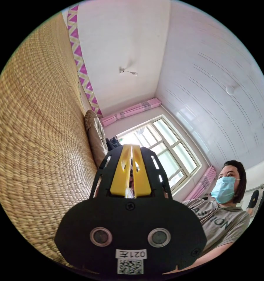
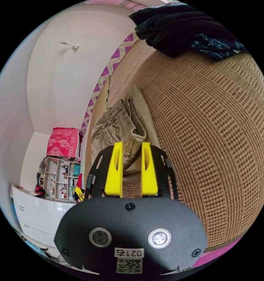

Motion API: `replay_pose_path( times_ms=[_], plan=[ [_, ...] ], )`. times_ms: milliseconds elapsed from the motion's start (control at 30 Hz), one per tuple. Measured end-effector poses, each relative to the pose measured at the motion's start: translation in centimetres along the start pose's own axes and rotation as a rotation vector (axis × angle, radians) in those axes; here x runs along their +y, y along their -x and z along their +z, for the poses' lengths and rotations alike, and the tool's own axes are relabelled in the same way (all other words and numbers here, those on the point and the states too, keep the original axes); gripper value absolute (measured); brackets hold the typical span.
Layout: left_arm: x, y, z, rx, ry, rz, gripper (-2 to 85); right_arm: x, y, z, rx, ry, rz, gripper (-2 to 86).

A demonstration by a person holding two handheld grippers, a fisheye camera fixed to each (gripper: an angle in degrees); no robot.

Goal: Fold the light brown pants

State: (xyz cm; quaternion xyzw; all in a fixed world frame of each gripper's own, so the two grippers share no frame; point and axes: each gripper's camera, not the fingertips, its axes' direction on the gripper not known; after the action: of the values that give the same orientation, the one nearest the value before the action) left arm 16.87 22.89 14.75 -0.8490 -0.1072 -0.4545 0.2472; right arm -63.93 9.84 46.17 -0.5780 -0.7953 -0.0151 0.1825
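The light brown pants (image 2: 120,128) lie bunched on the woven mat (image 2: 211,140), elastic waistband towards me. My right gripper (image 2: 132,145) stands open, its yellow jaws apart at the waistband's edge, with a fold of the fabric showing in the gap between them. In the left gripper view the pants (image 1: 95,136) are a low brown heap further along the mat (image 1: 35,140). My left gripper (image 1: 131,147) is raised off the mat and points towards the window, its jaws closed to a thin slit with no cloth in them.
A pile of dark clothes (image 2: 181,29) lies on the mat beyond the pants. A person in a grey shirt (image 1: 222,219) is at the mat's side, under a window (image 1: 164,146). A shelf unit (image 2: 60,178) and white drawers (image 2: 38,216) stand off the mat.
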Motion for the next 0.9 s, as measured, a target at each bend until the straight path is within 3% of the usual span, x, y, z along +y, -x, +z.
replay_pose_path(
  times_ms=[133,233,333,433,500,600,733,833,900],
  plan=[
    [0.5,-1.9,-1.0,0.043,-0.028,0.082,-0.9,0.9,7.7,0.3,0.039,-0.070,-0.206,6.9],
    [1.2,-5.7,-2.8,0.131,-0.112,0.216,-0.9,3.6,19.3,3.6,0.054,-0.092,-0.474,6.7],
    [2.1,-12.5,-4.9,0.128,-0.161,0.364,-0.9,9.1,32.4,11.7,0.009,-0.016,-0.729,6.5],
    [4.0,-19.3,-7.5,0.126,-0.187,0.495,-0.9,16.3,43.5,21.6,-0.144,0.102,-0.898,6.5],
    [5.4,-22.2,-9.9,0.032,-0.187,0.552,-0.9,22.4,50.1,28.3,-0.285,0.169,-1.017,6.7],
    [6.5,-21.8,-12.9,-0.131,-0.181,0.513,-0.9,26.5,53.5,34.5,-0.289,0.270,-1.017,6.7],
    [5.9,-18.3,-14.1,-0.163,-0.146,0.381,-0.6,26.2,51.2,34.8,-0.271,0.294,-1.007,6.5],
    [3.7,-15.3,-12.2,-0.154,-0.084,0.290,0.4,26.1,48.9,34.1,-0.024,0.265,-1.107,6.8],
    [1.3,-13.7,-9.6,-0.286,-0.028,0.249,5.2,26.6,47.0,34.2,0.168,0.261,-1.185,7.8]
  ],
)
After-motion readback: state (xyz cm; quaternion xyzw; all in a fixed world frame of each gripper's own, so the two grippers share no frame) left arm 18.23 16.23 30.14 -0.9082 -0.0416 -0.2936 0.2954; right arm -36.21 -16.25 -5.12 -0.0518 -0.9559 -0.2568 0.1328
